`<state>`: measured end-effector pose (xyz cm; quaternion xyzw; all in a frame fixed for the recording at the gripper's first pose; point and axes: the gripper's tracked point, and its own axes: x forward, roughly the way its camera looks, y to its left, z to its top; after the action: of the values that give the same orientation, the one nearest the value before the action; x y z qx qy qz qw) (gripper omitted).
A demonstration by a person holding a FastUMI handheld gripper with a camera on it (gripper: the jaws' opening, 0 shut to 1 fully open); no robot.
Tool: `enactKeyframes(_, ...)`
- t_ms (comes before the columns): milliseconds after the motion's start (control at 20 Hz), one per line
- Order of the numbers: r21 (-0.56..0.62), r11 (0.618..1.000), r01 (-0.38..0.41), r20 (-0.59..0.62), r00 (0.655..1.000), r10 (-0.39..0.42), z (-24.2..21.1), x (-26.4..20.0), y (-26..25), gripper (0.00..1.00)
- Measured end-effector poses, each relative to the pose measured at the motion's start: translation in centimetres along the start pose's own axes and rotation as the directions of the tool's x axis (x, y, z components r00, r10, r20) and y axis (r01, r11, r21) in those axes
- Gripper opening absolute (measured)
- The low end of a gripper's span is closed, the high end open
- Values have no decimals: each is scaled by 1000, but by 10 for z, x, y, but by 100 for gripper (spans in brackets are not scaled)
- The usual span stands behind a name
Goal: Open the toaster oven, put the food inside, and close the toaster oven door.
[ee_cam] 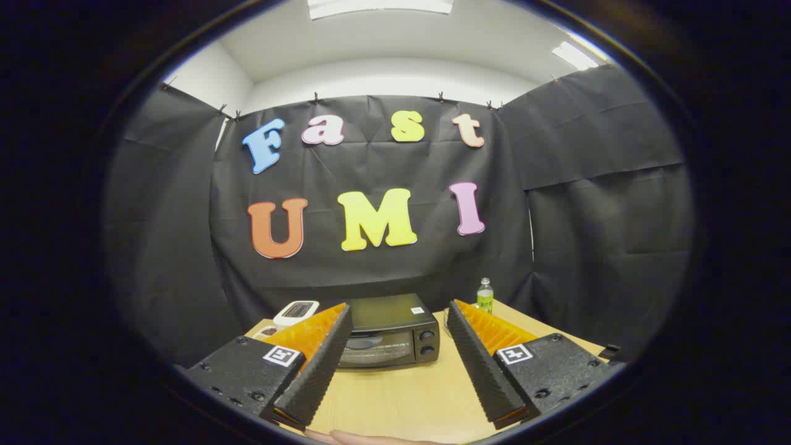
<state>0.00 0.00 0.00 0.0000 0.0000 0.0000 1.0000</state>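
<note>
the claw hangs wide open and empty, lined up on the closed toaster oven standing beyond its fingers on the counter, likely to reach its door.

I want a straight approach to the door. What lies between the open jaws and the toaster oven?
Bare tabletop, by the gripper view. The gripper is open, holding nothing; the toaster oven sits closed just ahead.

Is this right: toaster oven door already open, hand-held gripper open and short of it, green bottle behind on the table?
Not quite: the gripper view shows the toaster oven door closed. The hand-held gripper is open, short of it, green bottle behind on the table.
</note>
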Motion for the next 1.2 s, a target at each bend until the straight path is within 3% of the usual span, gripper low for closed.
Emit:
enactKeyframes(1000,-11,1000,-16,-18,1000,15,-16,9,7,100)
enactKeyframes(1200,-6,999,-35,-43,998,35,-34,42,25,100)
